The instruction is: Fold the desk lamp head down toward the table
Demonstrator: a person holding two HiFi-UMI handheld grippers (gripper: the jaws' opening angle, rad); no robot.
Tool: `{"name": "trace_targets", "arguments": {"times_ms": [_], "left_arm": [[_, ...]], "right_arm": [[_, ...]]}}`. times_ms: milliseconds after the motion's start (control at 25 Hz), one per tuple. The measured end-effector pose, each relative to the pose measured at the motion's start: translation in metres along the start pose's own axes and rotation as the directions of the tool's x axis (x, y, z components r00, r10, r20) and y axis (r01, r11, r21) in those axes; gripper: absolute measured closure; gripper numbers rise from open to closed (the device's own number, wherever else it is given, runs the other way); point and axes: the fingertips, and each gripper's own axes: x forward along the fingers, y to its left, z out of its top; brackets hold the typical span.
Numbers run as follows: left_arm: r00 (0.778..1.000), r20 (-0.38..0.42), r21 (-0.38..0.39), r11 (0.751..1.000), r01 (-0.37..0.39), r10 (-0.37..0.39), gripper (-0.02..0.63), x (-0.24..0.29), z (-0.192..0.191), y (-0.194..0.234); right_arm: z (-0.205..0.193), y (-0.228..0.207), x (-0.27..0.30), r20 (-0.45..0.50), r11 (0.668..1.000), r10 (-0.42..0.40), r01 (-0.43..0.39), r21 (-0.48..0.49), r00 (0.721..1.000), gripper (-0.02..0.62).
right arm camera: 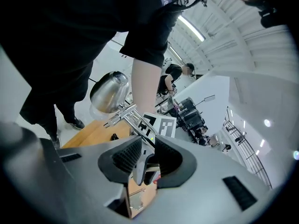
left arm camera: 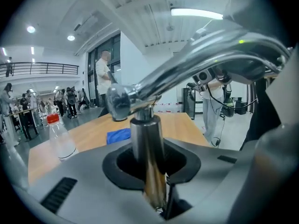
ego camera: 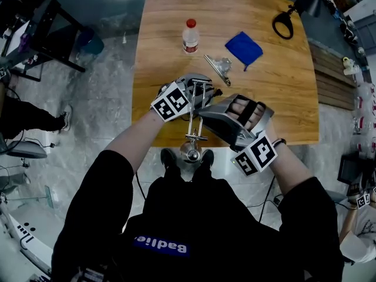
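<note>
A chrome desk lamp stands on the wooden table (ego camera: 282,98), with its base (ego camera: 197,80) near the front edge. Its thin arm (ego camera: 192,119) reaches toward me, and the shiny head (ego camera: 191,151) hangs past the table edge. My left gripper (ego camera: 191,96) is shut on the lamp's upright post (left arm camera: 145,139), low near the base. My right gripper (ego camera: 204,116) comes in from the right and is shut on the arm rods (right arm camera: 133,118). In the right gripper view the lamp head (right arm camera: 110,92) sits beyond the jaws, and the left gripper's marker cube (right arm camera: 161,125) shows behind.
A clear bottle with a red cap (ego camera: 190,36), a blue cloth (ego camera: 244,49) and a metal clip (ego camera: 218,66) lie further back on the table. A black looped tool (ego camera: 283,23) sits at the far right corner. Several people stand in the hall beyond.
</note>
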Motion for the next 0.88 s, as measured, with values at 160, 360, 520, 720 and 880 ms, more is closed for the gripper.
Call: {"name": "trace_targets", "arguments": {"times_ms": [160, 360, 520, 720, 880], "left_arm": [[0.999, 0.012, 0.01, 0.999, 0.053, -0.053, 0.505, -0.001, 0.0, -0.003], [0.994, 0.034, 0.019, 0.994, 0.105, -0.105, 0.505, -0.002, 0.0, -0.005], [0.991, 0.043, 0.023, 0.992, 0.125, -0.126, 0.505, -0.002, 0.001, -0.006], [0.985, 0.063, 0.034, 0.987, 0.159, -0.161, 0.505, -0.003, 0.0, -0.008], [0.98, 0.073, 0.038, 0.983, 0.182, -0.185, 0.505, -0.004, 0.001, -0.008]], "right_arm": [[-0.001, 0.006, 0.003, -0.017, 1.0, 0.006, -0.006, -0.024, 1.0, 0.518], [-0.004, 0.023, 0.016, -0.059, 0.991, 0.038, -0.045, -0.125, 0.998, 0.499], [-0.013, 0.034, 0.022, -0.089, 0.986, 0.04, -0.054, -0.158, 0.995, 0.492], [-0.014, 0.036, 0.022, -0.084, 0.984, 0.036, -0.05, -0.174, 0.996, 0.492], [-0.018, 0.041, 0.026, -0.093, 0.978, 0.032, -0.05, -0.201, 0.995, 0.489]]}}
